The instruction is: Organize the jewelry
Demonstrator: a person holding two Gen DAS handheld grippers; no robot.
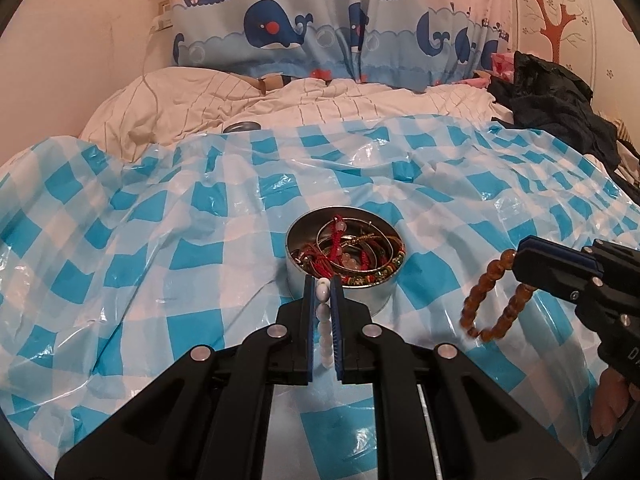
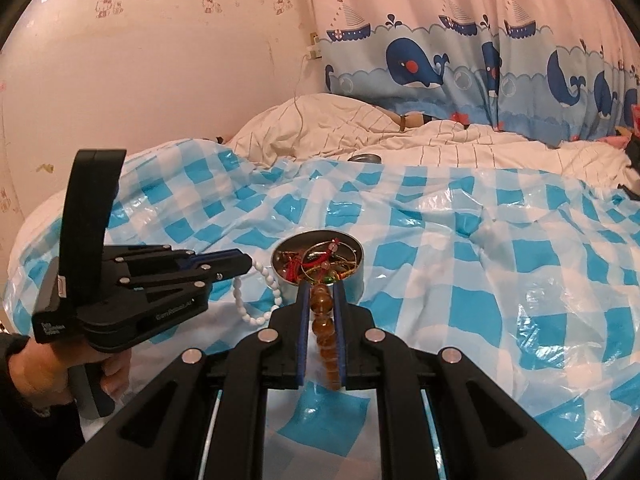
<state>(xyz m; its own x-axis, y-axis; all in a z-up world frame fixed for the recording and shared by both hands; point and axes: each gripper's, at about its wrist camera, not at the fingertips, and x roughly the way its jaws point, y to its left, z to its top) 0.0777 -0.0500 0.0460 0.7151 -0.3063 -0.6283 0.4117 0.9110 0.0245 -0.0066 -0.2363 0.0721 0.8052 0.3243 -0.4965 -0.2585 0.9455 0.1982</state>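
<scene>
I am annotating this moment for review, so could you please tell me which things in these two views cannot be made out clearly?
- Round tin, both views: its contents are a tangle; single pieces cannot be counted.
- White bead bracelet, left wrist view: its loop is hidden behind the left gripper.
- Amber bead bracelet, right wrist view: lower beads blurred and hidden behind the right gripper.
- Grey round object at the plastic sheet's far edge: half hidden, too small to identify.

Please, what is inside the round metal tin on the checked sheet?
The tin holds a tangle of jewelry: thin metal bangles, red cord bracelets and a multicoloured bead bracelet. The bottom of the tin is covered by this pile, so anything lying underneath cannot be seen.
</scene>
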